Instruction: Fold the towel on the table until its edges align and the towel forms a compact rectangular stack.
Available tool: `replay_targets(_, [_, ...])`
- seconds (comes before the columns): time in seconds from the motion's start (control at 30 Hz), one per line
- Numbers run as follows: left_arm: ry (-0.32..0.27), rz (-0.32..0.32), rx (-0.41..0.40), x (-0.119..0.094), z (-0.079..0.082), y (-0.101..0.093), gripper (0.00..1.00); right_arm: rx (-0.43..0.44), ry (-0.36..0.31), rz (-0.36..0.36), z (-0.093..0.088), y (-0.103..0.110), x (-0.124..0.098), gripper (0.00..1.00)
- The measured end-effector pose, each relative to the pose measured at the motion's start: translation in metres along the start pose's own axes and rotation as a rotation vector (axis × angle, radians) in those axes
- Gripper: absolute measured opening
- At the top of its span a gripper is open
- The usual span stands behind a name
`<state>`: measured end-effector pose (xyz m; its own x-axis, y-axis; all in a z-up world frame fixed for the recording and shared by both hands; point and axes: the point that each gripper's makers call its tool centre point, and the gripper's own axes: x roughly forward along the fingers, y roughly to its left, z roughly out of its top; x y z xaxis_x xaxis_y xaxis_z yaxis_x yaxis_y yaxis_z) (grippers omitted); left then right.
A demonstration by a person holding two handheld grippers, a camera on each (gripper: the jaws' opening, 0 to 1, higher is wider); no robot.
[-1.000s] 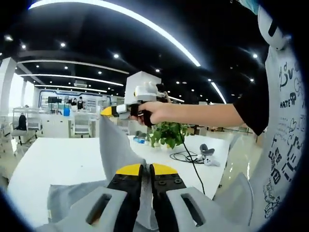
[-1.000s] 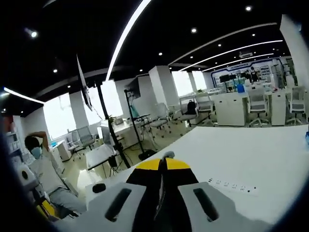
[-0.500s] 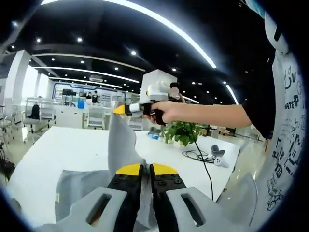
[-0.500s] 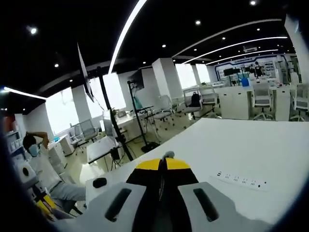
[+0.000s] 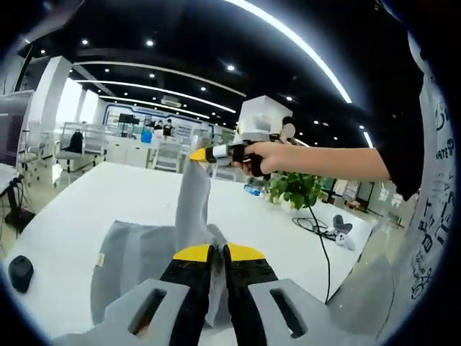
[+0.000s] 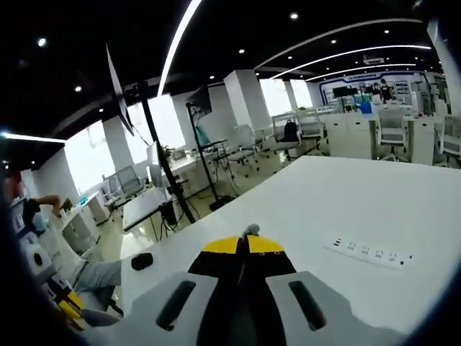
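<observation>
Mid-fold, lift phase. Both grippers are clamped on the towel and holding it up off the table.

Left gripper (image 5: 213,249): jaws pressed together at 6 o'clock of the left gripper view, grey cloth pinched between them.

Right gripper (image 5: 204,153): seen in the left gripper view at about 12 o'clock from the left jaws, held out by the person's hand (image 5: 268,156). Its yellow tip is clenched on a raised corner. In the right gripper view, right gripper (image 6: 242,245) has its jaws closed with a small nub of grey fabric poking out at the tip.

Towel (image 5: 137,249): grey, partly spread on the white table (image 5: 65,223). It fans out at 8–9 o'clock from the left jaws, with a ridge rising from them up to the right gripper's corner. One edge is airborne and taut between the two grips; the rest is flat on the table.

Other items: a dark mouse (image 5: 21,272) at 8 o'clock near the table edge, a potted plant (image 5: 297,189) and a cable (image 5: 320,229) at 2–3 o'clock. In the right gripper view, a power strip (image 6: 369,253) lies on the table at 3 o'clock.

My read: this is the carry-over of a fold, and no compact stack exists yet.

Next move probably calls for:
- sweeping both held corners together across to the far edge of the flat part
- keeping the span taut so the edge lands square
- lowering before letting go

Risk: uneven grip heights, so the edge may skew.
</observation>
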<state>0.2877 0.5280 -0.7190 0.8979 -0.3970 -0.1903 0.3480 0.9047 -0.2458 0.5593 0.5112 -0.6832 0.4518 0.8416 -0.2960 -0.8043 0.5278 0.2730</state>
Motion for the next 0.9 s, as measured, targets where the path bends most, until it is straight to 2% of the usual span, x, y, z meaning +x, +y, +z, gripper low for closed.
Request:
replay_targets(0.1, [0.004,0.021,-0.018,-0.002,-0.006,0.008,0.07,0.003,0.022,0.001,-0.011,0.001,0.014,0.00])
replay_targets(0.5, [-0.009,0.232,-0.128,-0.024,-0.030,0.057,0.07,-0.022,0.074,0.023,-0.034,0.018,0.071,0.00])
replay_targets(0.63, [-0.002,0.278,-0.157,-0.027,-0.043,0.070,0.07,-0.038,0.119,0.029,-0.047,0.018,0.094,0.00])
replay_targets(0.67, [0.000,0.293,-0.165,-0.027,-0.045,0.073,0.07,-0.037,0.126,0.029,-0.045,0.020,0.097,0.00])
replay_targets(0.9, [-0.003,0.359,-0.208,-0.027,-0.064,0.095,0.07,-0.043,0.173,0.033,-0.071,0.020,0.129,0.00])
